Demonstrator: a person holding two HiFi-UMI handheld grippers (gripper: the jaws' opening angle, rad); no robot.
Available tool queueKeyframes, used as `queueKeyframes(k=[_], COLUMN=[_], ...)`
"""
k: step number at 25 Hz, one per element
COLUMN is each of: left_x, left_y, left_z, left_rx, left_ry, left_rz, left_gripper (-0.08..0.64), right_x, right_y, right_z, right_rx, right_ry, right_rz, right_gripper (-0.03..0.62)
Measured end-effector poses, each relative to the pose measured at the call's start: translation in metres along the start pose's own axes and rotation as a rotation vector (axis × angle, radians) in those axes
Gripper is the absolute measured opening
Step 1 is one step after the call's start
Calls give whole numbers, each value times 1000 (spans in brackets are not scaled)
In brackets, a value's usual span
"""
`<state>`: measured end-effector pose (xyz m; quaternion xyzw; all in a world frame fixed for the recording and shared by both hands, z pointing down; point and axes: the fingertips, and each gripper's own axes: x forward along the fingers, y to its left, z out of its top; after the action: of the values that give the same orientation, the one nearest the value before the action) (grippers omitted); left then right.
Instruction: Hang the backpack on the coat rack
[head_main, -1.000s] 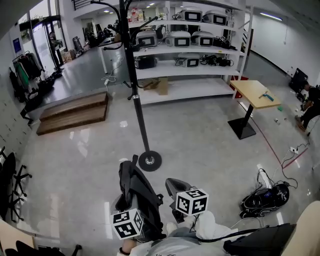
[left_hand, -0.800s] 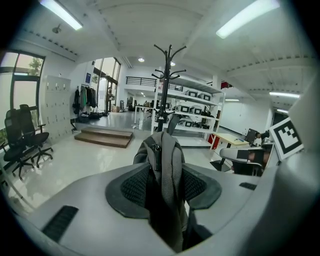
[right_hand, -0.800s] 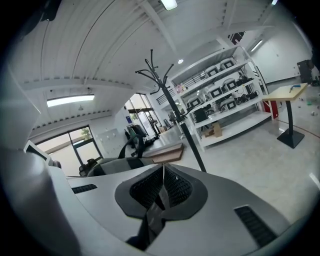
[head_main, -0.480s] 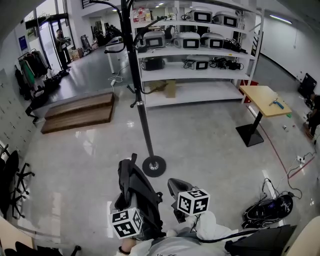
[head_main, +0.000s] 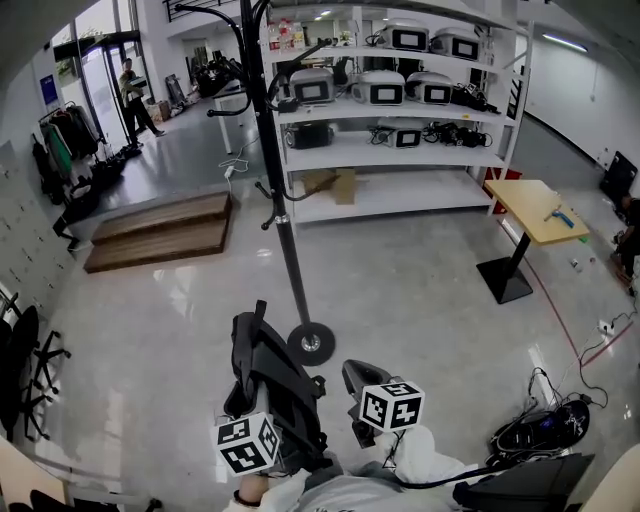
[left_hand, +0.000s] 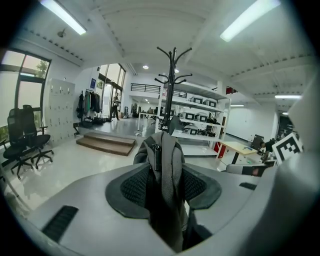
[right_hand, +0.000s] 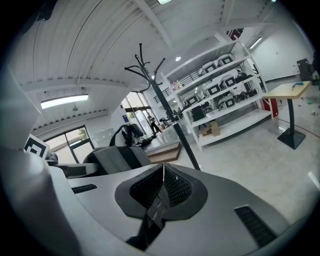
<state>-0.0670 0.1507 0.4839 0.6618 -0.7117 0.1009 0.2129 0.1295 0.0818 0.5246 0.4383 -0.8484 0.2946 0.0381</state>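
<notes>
left gripper (left_hand: 162, 187): jaws clamped on grey padded strap (left_hand: 170, 160) of black fabric backpack (head_main: 270, 375) | right gripper (right_hand: 162, 187): jaws closed, pads meeting | backpack: upright, near-left of tall black metal coat rack (head_main: 287, 235), just beside its round base

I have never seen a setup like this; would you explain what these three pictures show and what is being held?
A person holds a hand-held clamping tool in each hand; the cubes with square markers belong to them. The head view looks down from the person's head; the other two look along each tool's jaws. The left tool is clamped on a dark backpack, over the floor. The right tool has its jaws closed together. Ahead stands the coat rack, with shelves and a small table beyond.
</notes>
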Motion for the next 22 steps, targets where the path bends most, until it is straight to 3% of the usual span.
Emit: queueKeyframes(k=[9,22], left_x=[20,92], left_y=[19,41], left_z=[34,36], left_rx=[36,19], left_ry=[-77,-20], left_rz=[25,16], left_gripper=[164,164], right_x=[18,88], right_y=[-11,-12], right_z=[9,25], right_rx=[3,-27], right_ry=[-23,4], right_rz=[-10,2], right_gripper=[14,14])
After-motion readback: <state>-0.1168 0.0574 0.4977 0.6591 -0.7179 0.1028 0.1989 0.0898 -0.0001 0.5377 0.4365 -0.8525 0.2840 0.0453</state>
